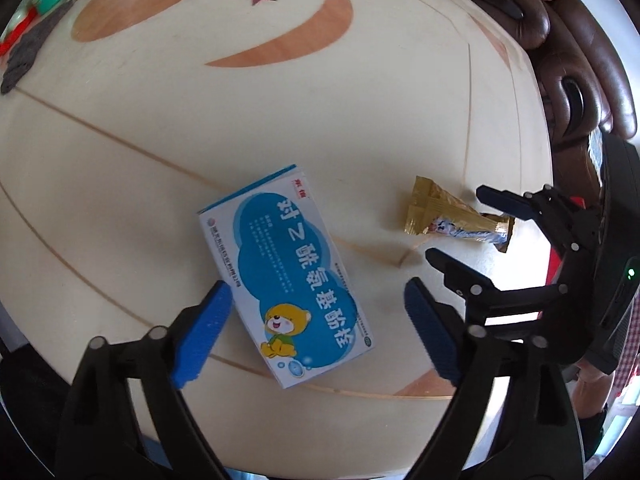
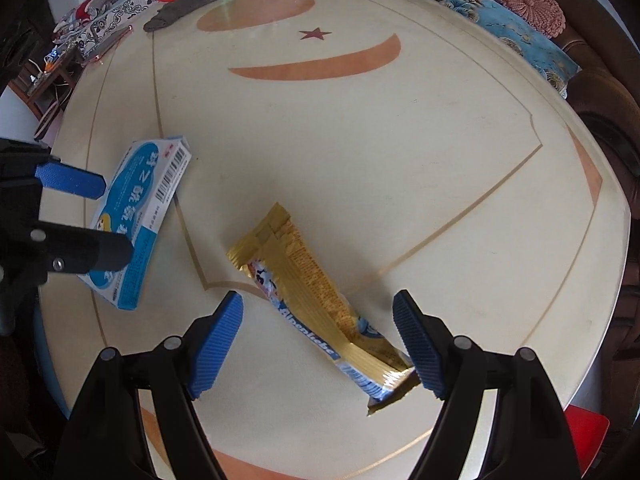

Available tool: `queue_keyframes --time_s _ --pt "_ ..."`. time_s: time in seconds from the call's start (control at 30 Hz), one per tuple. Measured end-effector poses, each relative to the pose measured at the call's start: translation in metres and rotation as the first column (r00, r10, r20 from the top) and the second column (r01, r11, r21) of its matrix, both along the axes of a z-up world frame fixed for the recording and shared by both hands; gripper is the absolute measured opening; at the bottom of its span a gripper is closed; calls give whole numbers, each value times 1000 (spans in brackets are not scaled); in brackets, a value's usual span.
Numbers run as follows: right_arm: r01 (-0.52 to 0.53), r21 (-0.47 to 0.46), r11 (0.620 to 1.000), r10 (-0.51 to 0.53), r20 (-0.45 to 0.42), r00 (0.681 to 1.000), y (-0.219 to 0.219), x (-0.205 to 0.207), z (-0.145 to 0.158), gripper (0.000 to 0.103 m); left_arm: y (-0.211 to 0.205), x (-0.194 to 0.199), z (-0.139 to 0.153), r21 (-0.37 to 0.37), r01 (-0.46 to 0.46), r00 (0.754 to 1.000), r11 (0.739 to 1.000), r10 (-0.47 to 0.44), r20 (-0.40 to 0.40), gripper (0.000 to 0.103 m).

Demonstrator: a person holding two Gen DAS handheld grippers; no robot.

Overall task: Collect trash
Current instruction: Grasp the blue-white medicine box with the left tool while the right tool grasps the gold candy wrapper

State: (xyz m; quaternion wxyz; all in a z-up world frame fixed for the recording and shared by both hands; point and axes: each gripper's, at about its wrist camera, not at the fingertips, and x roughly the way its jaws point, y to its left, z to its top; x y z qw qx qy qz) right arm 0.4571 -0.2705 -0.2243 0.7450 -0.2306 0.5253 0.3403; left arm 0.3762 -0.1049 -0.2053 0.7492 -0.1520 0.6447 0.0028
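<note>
Soft, even daylight fills both views; the glossy cream worktop with orange inlays (image 1: pixel 160 128) shows only faint shadows. Fisheye distortion bows its edges, corners go black, and bright overexposed glare blooms at the lower right.

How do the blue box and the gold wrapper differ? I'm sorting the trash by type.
The blue box is a rigid, flat-sided carton; the gold wrapper is crinkled foil. The box is wide and rectangular, the wrapper long and narrow. Both lie flat on the table, unheld.
</note>
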Motion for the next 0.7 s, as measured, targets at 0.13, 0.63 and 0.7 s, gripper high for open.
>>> queue_keyframes --time_s 0.13,0.63,0.7 --pt "5 14 1000 -5 5 1000 -2 0 0 76 9 4 -16 1 -23 998 1000 23 -67 89" --pt "26 20 999 -27 47 999 -2 -13 -1 75 -10 4 -21 163 55 997 985 -44 -70 84" --pt "32 7 999 -33 49 998 -1 -16 0 71 -11 2 -21 182 72 996 981 -60 -70 82"
